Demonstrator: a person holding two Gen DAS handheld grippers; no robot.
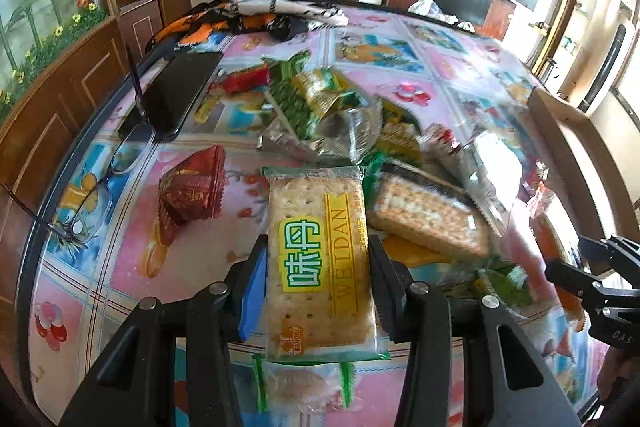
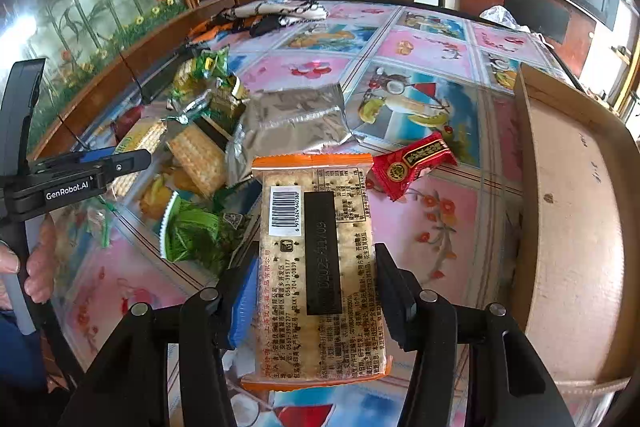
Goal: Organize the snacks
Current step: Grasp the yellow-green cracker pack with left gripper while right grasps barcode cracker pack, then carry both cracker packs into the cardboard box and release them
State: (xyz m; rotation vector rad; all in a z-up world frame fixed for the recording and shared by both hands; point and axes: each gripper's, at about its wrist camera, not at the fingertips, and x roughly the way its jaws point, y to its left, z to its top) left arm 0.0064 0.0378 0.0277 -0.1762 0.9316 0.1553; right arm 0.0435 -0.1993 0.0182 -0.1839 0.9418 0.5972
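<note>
Left gripper clamps a green-edged cracker packet; right gripper clamps an orange-edged cracker packet, cardboard box at right.

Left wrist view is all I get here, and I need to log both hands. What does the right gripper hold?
Observer: The right gripper is shut on an orange-edged cracker pack, barcode side up.
Operator: Is the cardboard box near it?
Observer: Yes, the cardboard box lies just to the right of that pack, and its visible floor is bare.
Operator: Anything loose between them?
Observer: One red candy lies on the table, beside the pack's far corner, short of the box.
</note>
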